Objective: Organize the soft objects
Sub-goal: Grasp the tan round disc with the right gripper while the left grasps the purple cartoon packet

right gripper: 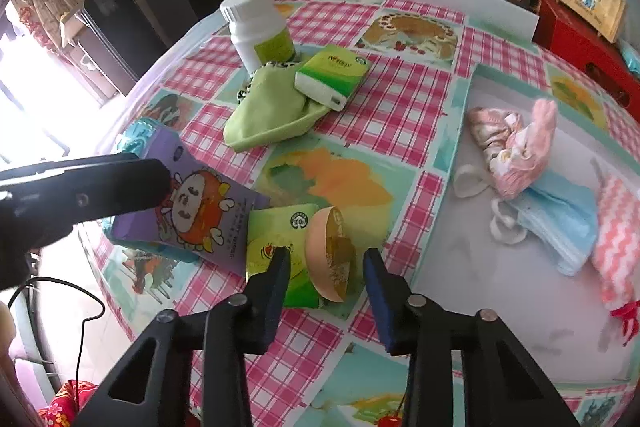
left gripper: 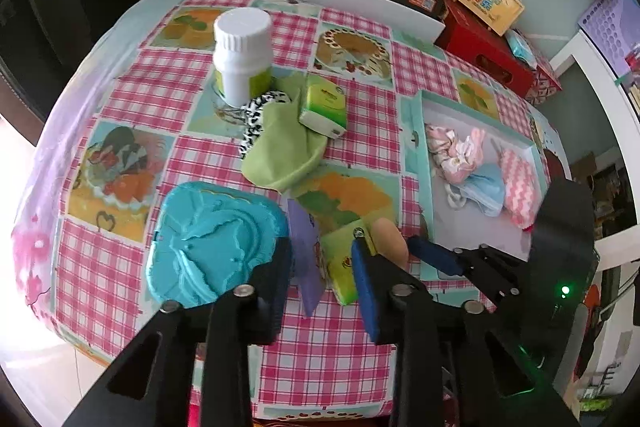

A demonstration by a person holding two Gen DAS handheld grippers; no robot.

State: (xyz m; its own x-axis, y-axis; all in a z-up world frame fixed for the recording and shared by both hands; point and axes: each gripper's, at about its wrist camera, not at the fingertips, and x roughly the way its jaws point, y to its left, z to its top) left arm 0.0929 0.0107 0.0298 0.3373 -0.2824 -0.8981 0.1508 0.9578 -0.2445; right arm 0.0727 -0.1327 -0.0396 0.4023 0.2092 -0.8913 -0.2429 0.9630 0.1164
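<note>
- The left hand-held gripper (left gripper: 322, 273) is clamped on the edge of a purple wipes pack (left gripper: 306, 259) that stands on the worktop (left gripper: 168, 95), leaning against a blue plastic lid (left gripper: 212, 239).
- From the right wrist view, that purple wipes pack (right gripper: 192, 215) shows a cartoon face, with the left hand-held gripper's dark finger across its top.
- The right hand-held gripper (right gripper: 326, 277) has its blue pads either side of a peach-coloured sponge (right gripper: 330, 255); they look to be touching it, though the left pad's contact is hard to judge.
- The sponge rests against a green tissue pack (right gripper: 272, 251) lying flat.
- Further back lie a green cloth (right gripper: 268, 111), a second tissue pack (right gripper: 332, 75) and a white bottle (right gripper: 258, 27).
- To the right, a shallow tray (right gripper: 460, 131) holds a pink hair tie (right gripper: 516, 151), a blue face mask (right gripper: 560, 223) and a pink zigzag cloth (right gripper: 616, 239), bunched together.
</note>
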